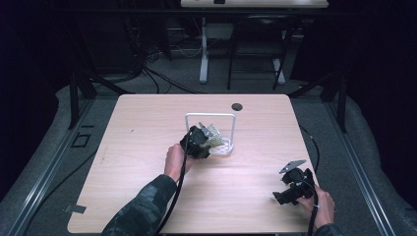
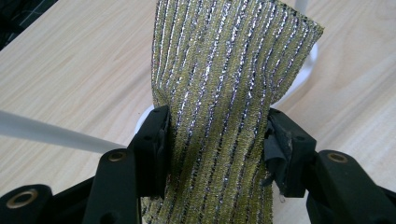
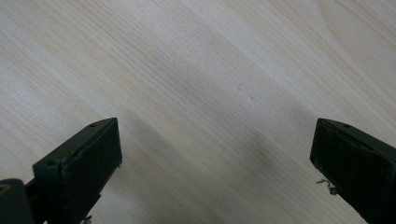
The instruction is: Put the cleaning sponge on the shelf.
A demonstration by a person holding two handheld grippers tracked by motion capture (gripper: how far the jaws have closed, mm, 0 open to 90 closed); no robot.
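Observation:
A yellow-green scrubbing cloth with silver stripes (image 2: 219,93) stands upright between the two black jaws of my left gripper (image 2: 217,144), which is shut on its sides. From above, the left gripper (image 1: 205,142) holds the cloth (image 1: 212,135) just in front of a small white rack (image 1: 211,116) with a perforated base near the table's middle. My right gripper (image 1: 281,196) rests near the front right of the wooden table (image 1: 147,128). In its own view the right gripper (image 3: 215,163) is open, with bare wood between the jaws.
A dark round hole (image 1: 237,106) sits in the tabletop behind the rack. White rack bars (image 2: 51,133) cross close to the left gripper. Cables trail from both grippers toward the front edge. Beyond the table are desk legs and dark floor.

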